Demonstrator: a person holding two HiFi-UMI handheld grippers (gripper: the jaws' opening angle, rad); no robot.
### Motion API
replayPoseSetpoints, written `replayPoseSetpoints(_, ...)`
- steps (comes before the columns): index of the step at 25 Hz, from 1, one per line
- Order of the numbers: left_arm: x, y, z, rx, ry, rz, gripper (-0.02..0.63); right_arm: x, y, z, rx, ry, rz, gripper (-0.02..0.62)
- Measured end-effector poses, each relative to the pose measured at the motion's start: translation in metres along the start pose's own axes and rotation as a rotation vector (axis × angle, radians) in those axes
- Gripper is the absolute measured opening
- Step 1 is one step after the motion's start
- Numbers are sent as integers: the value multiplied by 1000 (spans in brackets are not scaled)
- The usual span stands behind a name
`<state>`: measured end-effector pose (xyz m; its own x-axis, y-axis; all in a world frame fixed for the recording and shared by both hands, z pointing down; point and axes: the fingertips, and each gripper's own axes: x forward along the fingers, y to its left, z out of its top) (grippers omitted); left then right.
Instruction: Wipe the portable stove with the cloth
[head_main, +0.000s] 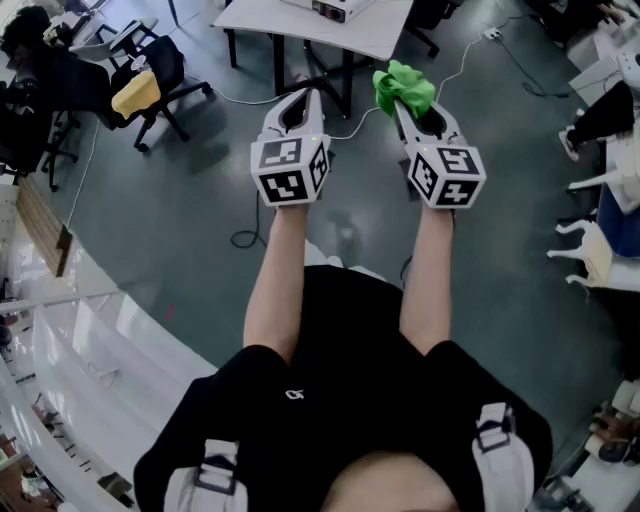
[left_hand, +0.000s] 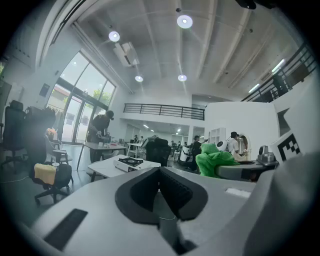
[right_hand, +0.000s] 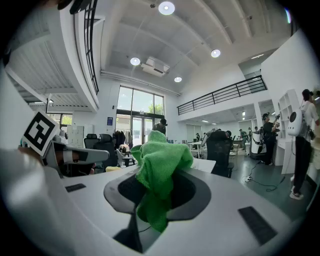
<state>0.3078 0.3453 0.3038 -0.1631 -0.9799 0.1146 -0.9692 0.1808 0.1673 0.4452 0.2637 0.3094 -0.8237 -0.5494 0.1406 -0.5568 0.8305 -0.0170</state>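
We see only a sliver of the portable stove (head_main: 338, 8), cut off with its white table (head_main: 300, 28) by the head view's top edge, and the green cloth (right_hand: 160, 165) partly buried between the right gripper's (head_main: 404, 108) jaws.

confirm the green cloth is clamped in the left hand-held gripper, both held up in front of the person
No: the green cloth is clamped in the right hand-held gripper, not the left hand-held gripper, as the right gripper view shows. Both are held up in front of the person.
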Motion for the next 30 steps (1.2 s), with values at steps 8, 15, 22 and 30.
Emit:
replayPoseSetpoints(8, 6, -6, 9, 22, -8, -14, -5, 12, -4, 6, 59, -7, 10, 98)
replayPoseSetpoints(15, 8, 13, 24, 34, -36, 18, -5, 34, -1, 19, 50, -5, 23, 100)
replayPoseSetpoints(22, 20, 28, 61, 68, -95, 26, -5, 60, 13, 42, -6, -6, 67, 103)
replayPoseSetpoints(30, 42, 45, 69, 60, -120, 25, -5, 72, -12, 52, -13, -13, 29, 101)
